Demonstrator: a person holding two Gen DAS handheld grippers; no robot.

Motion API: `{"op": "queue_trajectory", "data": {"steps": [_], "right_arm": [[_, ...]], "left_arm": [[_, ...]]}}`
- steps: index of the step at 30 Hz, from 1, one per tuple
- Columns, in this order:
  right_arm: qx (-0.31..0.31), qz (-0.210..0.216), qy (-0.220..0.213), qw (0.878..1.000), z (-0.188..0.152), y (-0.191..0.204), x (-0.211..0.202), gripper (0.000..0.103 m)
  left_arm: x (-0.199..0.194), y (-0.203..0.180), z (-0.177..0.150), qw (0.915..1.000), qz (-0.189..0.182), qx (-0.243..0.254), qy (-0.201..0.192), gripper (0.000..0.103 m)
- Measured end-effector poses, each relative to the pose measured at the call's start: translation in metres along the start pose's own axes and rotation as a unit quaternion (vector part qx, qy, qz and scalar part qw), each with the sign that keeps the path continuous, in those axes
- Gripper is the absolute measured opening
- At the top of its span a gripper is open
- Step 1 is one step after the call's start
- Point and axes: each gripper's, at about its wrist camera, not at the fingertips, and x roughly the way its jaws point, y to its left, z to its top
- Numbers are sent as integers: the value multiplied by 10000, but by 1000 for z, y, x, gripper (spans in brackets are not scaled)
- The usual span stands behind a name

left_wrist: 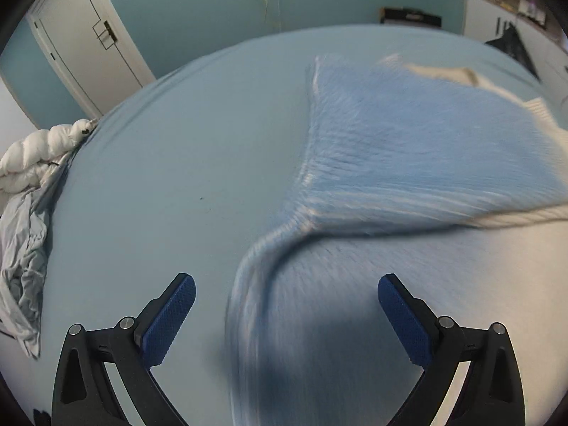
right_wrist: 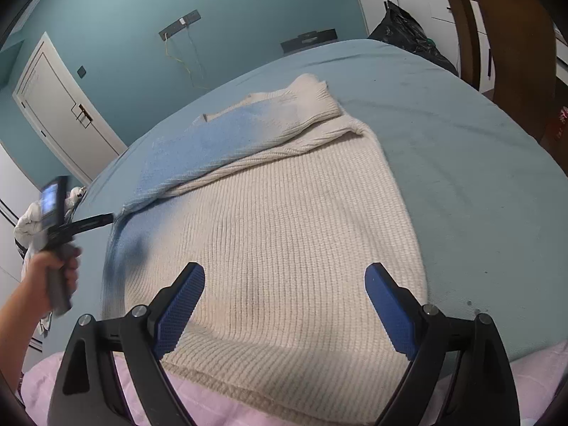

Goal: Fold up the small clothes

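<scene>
While both grippers hovered over a bed (right_wrist: 461, 149) covered in a pale blue sheet, a knitted sweater (right_wrist: 284, 220), cream with light blue areas, lay spread flat on it. Seen from the right wrist, the right gripper (right_wrist: 284, 284) had its two blue-padded fingers (right_wrist: 181, 312) spread wide apart with nothing between them, and the cream body of the sweater lay directly below and ahead of it. One sleeve (right_wrist: 248, 131), blue fading to cream at the cuff, was folded across the far part of the sweater, ahead and to the left of that gripper. Further left, a bare hand (right_wrist: 53, 277) held the handle of the left gripper (right_wrist: 103, 218), whose tip was at the sweater's blue left edge. Seen from the left wrist, the left gripper (left_wrist: 287, 289) also had its fingers (left_wrist: 170, 319) wide apart and empty; the sweater (left_wrist: 408, 142), blurred, lay ahead and to the right, with a raised blue ridge of knit running in between the fingers. Far to its left, white bedding (left_wrist: 32, 163) was bunched at the bed's edge.
</scene>
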Motion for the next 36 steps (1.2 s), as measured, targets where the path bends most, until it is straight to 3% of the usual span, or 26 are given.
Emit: {"op": "queue_trajectory", "data": {"steps": [4,7,10,11,14,16,18,21,24,26,29,31,33,36], "right_arm": [[-67,-22,69,10000,-5,6,0,90],[-75,-33,83,9999,-8,7,-1,90],[-63,-33,138,9999,-9,7,0,90],[-66,-61,157,9998,-11,7,0,90],[-59,-93,200,9997,-13,8,0,90],[-43,-85,214,9997,-13,8,-2,90],[-22,-58,180,9998,-13,9,-5,90],[-26,-51,123,9999,-14,10,-8,90],[-8,-6,189,9998,-17,11,-7,90],[-21,15,193,9998,-18,13,-7,90],[-66,-40,130,9999,-18,15,-9,90],[-52,-65,145,9999,-19,15,-6,90],[14,-60,207,9998,-19,12,-3,90],[115,-34,258,9996,-19,8,1,90]], "left_arm": [[29,-3,16,9987,390,305,-120,103],[54,17,21,9910,1319,242,38,103],[62,53,19,9949,554,-804,258,103],[62,54,15,9945,451,-896,299,103],[46,37,7,9957,874,-302,55,103],[37,30,2,9949,979,-203,166,103],[17,23,-2,9971,738,-165,55,103],[-16,9,11,9977,288,-224,-578,103],[-37,-8,33,9943,-225,-637,-825,103],[-31,-29,45,9938,-617,-705,-597,103],[5,-61,45,9955,-876,-358,-80,103],[40,-79,31,9973,-523,-200,466,103],[39,-89,22,9993,-261,-259,113,103],[21,-113,32,9988,471,35,-159,101]]}}
